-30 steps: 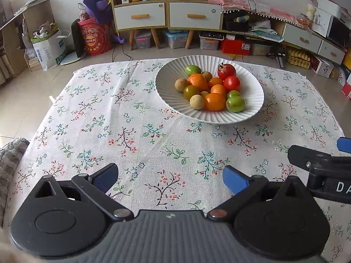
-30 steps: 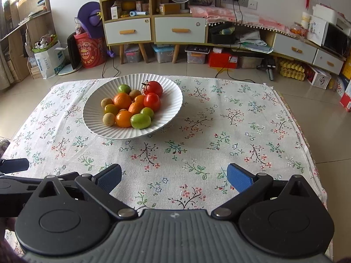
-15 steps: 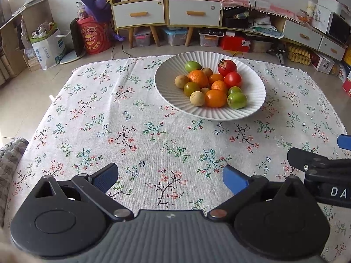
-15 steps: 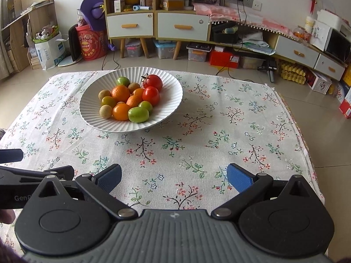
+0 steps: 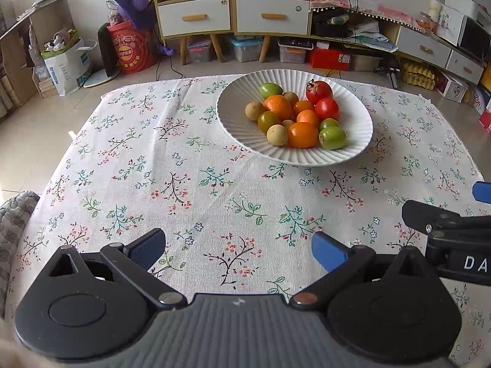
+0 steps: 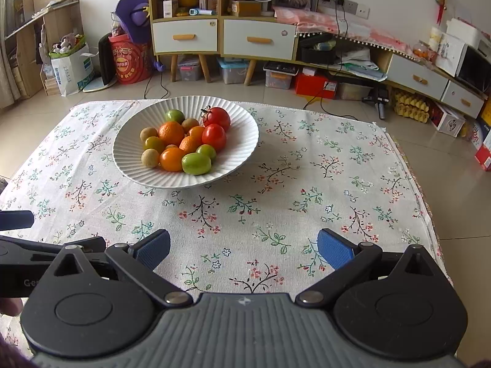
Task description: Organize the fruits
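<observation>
**Fruit bowl sitting on a floral tablecloth, two empty grippers waiting at the near edge**

A white ribbed bowl (image 5: pixel 245 128) is resting on a table covered by a white cloth printed with small flowers (image 5: pixel 184 184). Seen from the left wrist, the bowl is lying toward the far right of the table; seen from the right wrist, toward the far left, so it is sitting near the middle of the far edge.

The bowl is holding a heap of fruit, all touching. Two red tomatoes (image 6: pixel 214 136) are lying at the far right of the heap, one with a dark stem. Oranges (image 6: pixel 171 133) are filling the middle. Green round fruits (image 6: pixel 196 163) are sitting at the near right side and one at the far side. Small tan-brown fruits (image 6: pixel 150 158) are lining the left side.

The left gripper (image 5: pixel 236 250) is hovering over the near edge of the table, its blue-padded fingers (image 5: pixel 147 247) spread wide and holding nothing. The right gripper (image 6: pixel 242 248) is doing the same beside it, fingers spread, empty. Both are well apart from the bowl.

White letters "DA" are showing on the right gripper's side in the left view; "Ge" is showing on the left gripper's side in the right view. The rest is cut off.
</observation>
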Motion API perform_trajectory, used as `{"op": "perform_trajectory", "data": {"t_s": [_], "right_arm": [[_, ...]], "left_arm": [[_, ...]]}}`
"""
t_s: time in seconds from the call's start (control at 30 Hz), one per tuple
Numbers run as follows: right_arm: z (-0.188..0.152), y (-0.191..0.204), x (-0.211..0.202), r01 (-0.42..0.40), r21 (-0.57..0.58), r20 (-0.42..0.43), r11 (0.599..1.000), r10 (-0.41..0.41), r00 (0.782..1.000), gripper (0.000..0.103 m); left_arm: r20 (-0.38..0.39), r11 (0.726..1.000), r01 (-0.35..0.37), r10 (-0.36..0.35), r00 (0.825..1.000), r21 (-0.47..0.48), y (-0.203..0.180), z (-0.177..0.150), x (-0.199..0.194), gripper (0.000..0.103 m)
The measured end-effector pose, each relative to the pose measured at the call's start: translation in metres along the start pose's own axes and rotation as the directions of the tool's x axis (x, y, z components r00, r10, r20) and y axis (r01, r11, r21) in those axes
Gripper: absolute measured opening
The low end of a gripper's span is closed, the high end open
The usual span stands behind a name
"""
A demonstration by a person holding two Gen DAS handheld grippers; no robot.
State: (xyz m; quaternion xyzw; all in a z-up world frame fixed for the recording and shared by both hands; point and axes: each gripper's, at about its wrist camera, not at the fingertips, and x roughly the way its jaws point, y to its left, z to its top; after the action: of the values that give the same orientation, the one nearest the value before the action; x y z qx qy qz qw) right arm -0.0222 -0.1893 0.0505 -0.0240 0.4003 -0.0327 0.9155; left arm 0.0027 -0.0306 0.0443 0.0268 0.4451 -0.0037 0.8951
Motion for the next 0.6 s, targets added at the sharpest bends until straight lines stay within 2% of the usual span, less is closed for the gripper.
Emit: {"op": "perform_trajectory", "data": {"t_s": [0.6], "right_arm": [[0.0001,0.0020,0.0011,0.002,-0.007,-0.002,1.000,-0.002,1.000,0.102]], "left_arm": [[-0.001,1.000,-0.001,0.001,1.000,-0.001,0.0008,-0.0005,-0.0003,0.100]]}}
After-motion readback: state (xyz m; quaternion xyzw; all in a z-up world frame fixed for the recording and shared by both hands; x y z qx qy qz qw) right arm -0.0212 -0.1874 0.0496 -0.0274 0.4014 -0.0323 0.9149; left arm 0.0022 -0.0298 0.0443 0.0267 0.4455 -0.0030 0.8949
